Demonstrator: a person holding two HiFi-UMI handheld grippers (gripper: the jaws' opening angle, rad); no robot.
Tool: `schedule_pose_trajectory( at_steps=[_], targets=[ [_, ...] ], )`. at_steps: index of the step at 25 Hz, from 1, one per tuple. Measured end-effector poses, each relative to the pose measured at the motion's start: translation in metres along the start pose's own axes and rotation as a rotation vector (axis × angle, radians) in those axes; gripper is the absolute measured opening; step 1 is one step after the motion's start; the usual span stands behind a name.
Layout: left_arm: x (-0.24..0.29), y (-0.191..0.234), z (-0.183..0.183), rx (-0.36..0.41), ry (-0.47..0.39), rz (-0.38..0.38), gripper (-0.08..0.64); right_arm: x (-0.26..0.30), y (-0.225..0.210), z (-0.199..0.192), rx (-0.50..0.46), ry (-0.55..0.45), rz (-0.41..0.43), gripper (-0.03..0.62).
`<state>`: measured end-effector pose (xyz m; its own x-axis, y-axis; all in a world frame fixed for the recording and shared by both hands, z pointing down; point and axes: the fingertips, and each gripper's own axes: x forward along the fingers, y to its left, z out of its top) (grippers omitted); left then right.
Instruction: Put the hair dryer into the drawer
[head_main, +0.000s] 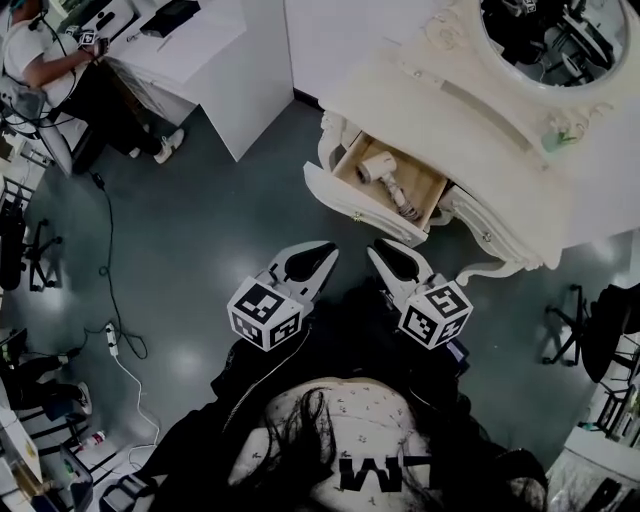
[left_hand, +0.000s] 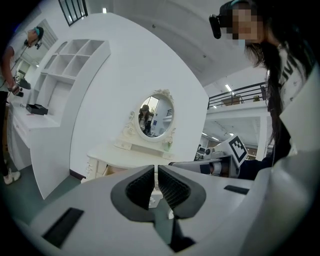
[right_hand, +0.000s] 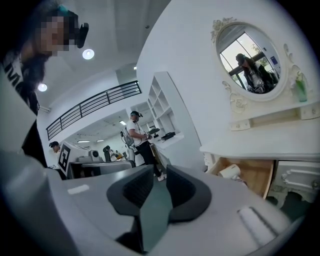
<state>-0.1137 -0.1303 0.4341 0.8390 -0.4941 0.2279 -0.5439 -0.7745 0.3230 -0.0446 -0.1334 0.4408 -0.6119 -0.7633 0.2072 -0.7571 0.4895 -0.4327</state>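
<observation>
The cream hair dryer (head_main: 378, 167) lies inside the open wooden drawer (head_main: 362, 212) of the white dressing table (head_main: 470, 150), its cord coiled beside it. In the right gripper view the hair dryer (right_hand: 231, 171) shows in the drawer (right_hand: 257, 176) at the right. Both grippers hang over the floor, short of the drawer and close to the person's body. My left gripper (head_main: 318, 250) (left_hand: 155, 171) has its pads nearly together with nothing between them. My right gripper (head_main: 384, 249) (right_hand: 160, 174) stands a little apart, its narrow gap empty.
An oval mirror (head_main: 550, 40) tops the dressing table. A white counter (head_main: 215, 60) stands at the back left, with a person (head_main: 50, 60) sitting beside it. A cable and power strip (head_main: 113, 340) lie on the floor at left. A black chair (head_main: 590, 330) stands at right.
</observation>
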Motion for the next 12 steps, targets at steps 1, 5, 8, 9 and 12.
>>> schedule_pose_trajectory(
  at_steps=[1, 5, 8, 9, 12],
  targets=[
    [-0.001, -0.002, -0.001, -0.002, -0.003, -0.003, 0.005, -0.002, 0.002, -0.002, -0.003, 0.005, -0.001, 0.089],
    [-0.007, -0.007, -0.002, -0.011, -0.013, 0.002, 0.006, -0.005, 0.008, -0.006, -0.009, 0.03, 0.008, 0.089],
    [-0.013, -0.008, 0.0, -0.021, -0.024, 0.017, 0.006, -0.006, 0.013, -0.01, -0.01, 0.046, 0.018, 0.089],
    [-0.015, -0.008, -0.001, -0.023, -0.027, 0.025, 0.005, -0.007, 0.014, -0.012, -0.01, 0.051, 0.023, 0.089],
    [-0.017, -0.011, -0.002, -0.025, -0.034, 0.049, 0.005, -0.015, 0.016, -0.017, -0.012, 0.06, 0.035, 0.089]
  ],
)
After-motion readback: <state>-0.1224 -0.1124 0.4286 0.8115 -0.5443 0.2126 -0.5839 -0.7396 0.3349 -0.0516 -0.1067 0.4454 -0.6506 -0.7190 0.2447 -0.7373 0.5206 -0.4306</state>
